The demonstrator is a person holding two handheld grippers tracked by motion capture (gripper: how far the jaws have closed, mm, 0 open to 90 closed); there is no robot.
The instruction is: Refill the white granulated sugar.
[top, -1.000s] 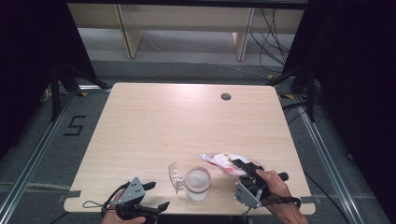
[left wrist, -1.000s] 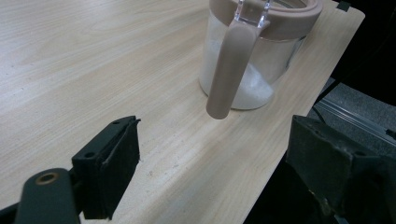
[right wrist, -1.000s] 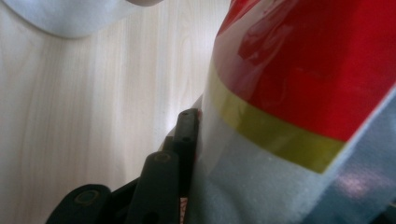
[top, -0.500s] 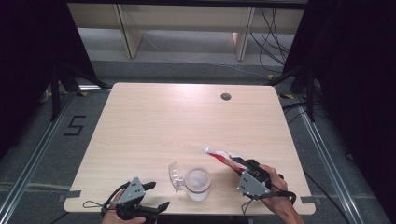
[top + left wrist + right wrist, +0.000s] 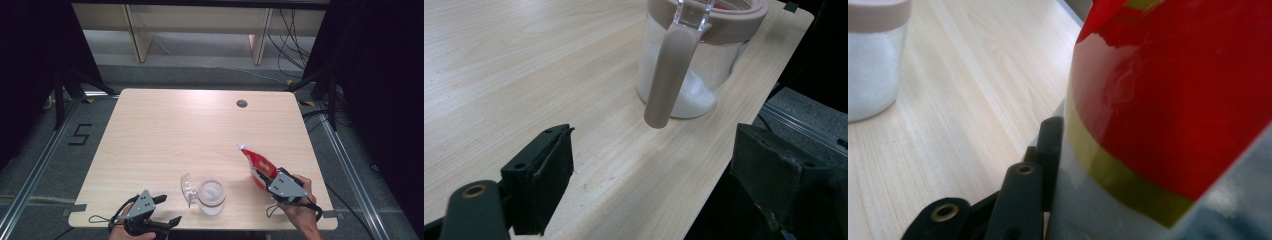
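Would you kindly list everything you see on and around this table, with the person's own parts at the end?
Clear glass jar with a pinkish rim and hinged lid swung open: one, holds white grains, near front edge of the table.
Red and white plastic pouch: one, held in the right gripper, right of the jar.
Light wooden table: one, centre.
Dark round grommet: one, table's far side.
Left gripper: black, open, front left.
Right gripper: black, shut on the pouch.
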